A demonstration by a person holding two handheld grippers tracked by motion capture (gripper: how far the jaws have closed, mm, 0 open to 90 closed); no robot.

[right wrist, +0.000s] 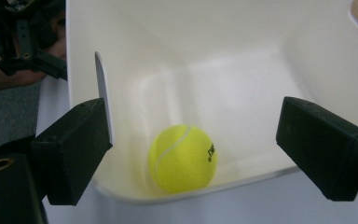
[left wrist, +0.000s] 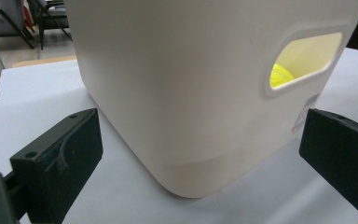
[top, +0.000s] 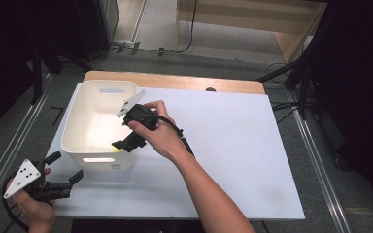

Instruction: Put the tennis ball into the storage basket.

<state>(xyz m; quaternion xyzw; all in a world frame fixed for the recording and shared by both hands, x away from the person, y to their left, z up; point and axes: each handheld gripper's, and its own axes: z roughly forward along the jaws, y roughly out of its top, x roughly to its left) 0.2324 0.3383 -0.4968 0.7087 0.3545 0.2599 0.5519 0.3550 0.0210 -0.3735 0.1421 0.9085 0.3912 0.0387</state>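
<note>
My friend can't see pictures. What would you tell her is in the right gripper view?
A yellow tennis ball lies on the bottom of a white plastic bin, seen from just above its rim. The right gripper has its two black jaws spread wide apart above the bin, with nothing pinched between them. At the top left, a hand holds the other gripper outside the bin.

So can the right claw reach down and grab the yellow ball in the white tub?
Probably yes. The right claw hangs over the open top of the white tub, jaws apart, and the yellow ball lies on the tub floor below them with nothing covering it. The near wall is close, though.
</note>
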